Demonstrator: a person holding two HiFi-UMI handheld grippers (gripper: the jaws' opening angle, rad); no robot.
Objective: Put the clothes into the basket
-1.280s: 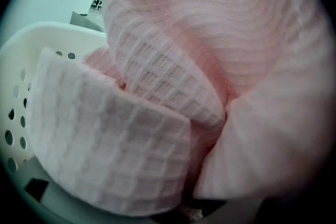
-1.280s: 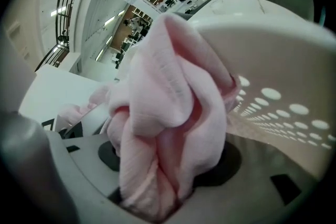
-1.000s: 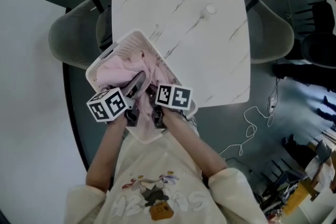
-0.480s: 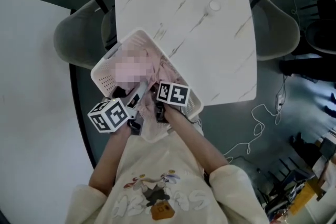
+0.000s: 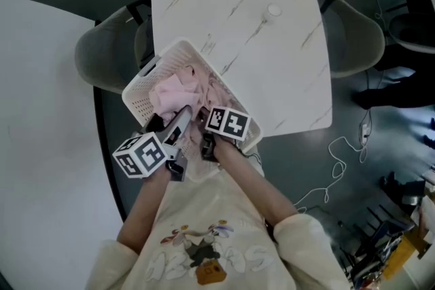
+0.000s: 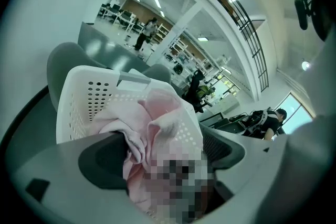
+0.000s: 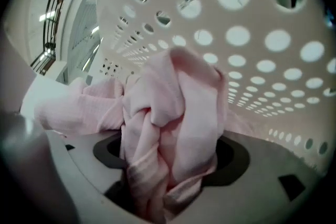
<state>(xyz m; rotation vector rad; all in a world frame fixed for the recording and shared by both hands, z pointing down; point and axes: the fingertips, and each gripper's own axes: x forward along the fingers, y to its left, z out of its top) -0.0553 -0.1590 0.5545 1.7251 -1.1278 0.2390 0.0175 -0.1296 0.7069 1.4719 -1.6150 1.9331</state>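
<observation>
Right gripper view: your right gripper (image 7: 168,168) has just been opening, fingers spread around the pink clothes (image 7: 176,107) in the basket (image 7: 262,50). Your left gripper (image 6: 165,162) pinches them; release that next.

Head view steeply down from above; gripper views close in — common to all, the basket (image 5: 136,100) of clothes (image 5: 173,90).

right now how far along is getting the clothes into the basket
Done: the pink clothes sit inside the basket. In hand: the right hand-held gripper has just been opening its jaws with the clothes between them; the left hand-held gripper also has them between its jaws. Still to do: probably let go and pull both clear.
</observation>
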